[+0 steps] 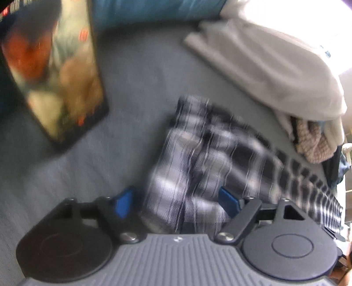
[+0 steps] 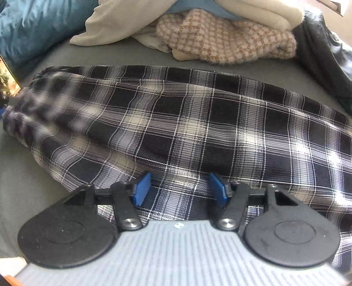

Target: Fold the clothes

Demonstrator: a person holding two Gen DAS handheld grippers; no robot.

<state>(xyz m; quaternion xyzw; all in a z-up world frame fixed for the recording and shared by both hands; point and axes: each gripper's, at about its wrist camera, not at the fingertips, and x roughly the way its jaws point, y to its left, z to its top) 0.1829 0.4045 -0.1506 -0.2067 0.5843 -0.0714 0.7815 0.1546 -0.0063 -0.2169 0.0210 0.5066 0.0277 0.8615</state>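
Note:
A black, white and blue plaid garment (image 2: 176,121) lies stretched across the grey bed sheet (image 2: 22,176). My right gripper (image 2: 180,189) hovers low over its near edge. Its blue pads (image 2: 143,189) stand apart and the cloth runs under and between them without being pinched. In the blurred left wrist view, one bunched end of the same plaid garment (image 1: 209,154) rises between the blue pads (image 1: 123,204) of my left gripper (image 1: 176,203). Its jaws stand wide, with a gap showing beside the left pad.
A pile of clothes sits at the far side: a cream garment (image 2: 132,19), a pink-brown knit (image 2: 226,41) and a dark garment (image 2: 325,55). A blue duvet (image 2: 33,28) lies at the back left. A flat printed rectangle (image 1: 55,72) rests on the sheet (image 1: 143,77).

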